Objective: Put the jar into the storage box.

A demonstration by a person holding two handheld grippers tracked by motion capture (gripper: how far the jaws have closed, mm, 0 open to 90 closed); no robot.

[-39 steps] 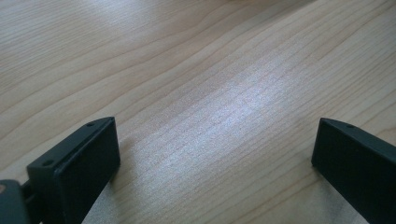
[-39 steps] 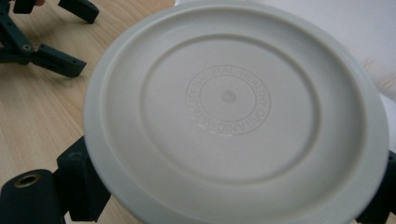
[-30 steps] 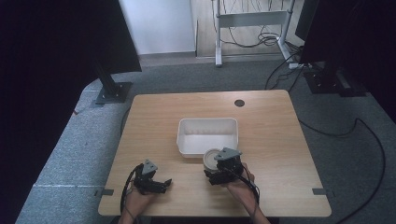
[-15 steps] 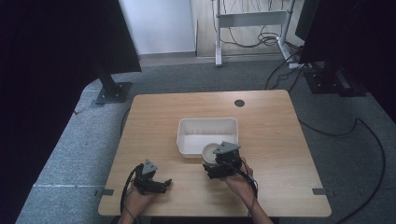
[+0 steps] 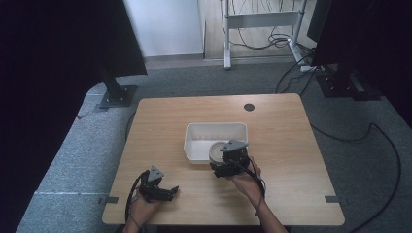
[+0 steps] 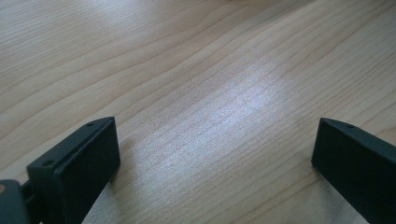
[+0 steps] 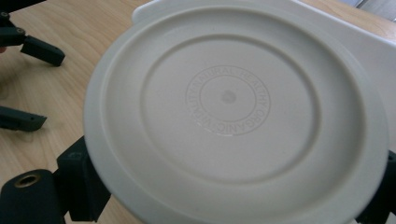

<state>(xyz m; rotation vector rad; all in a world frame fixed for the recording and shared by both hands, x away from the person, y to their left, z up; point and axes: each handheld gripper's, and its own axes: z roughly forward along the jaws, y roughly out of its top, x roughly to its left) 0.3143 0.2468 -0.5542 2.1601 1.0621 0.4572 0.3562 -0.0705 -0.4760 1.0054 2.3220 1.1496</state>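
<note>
A light wooden table (image 5: 272, 116) with a round cable hole (image 5: 249, 107) is set on grey carpet (image 5: 73, 160). Dark monitor stands (image 5: 116, 94) are seen at both sides. Beyond, a white desk frame (image 5: 260, 19) and loose black cables (image 5: 374, 141) are lit softly.

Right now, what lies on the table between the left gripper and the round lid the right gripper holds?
Nothing: in the high view, only bare wooden table separates the left gripper from the round lid held by the right gripper.
</note>
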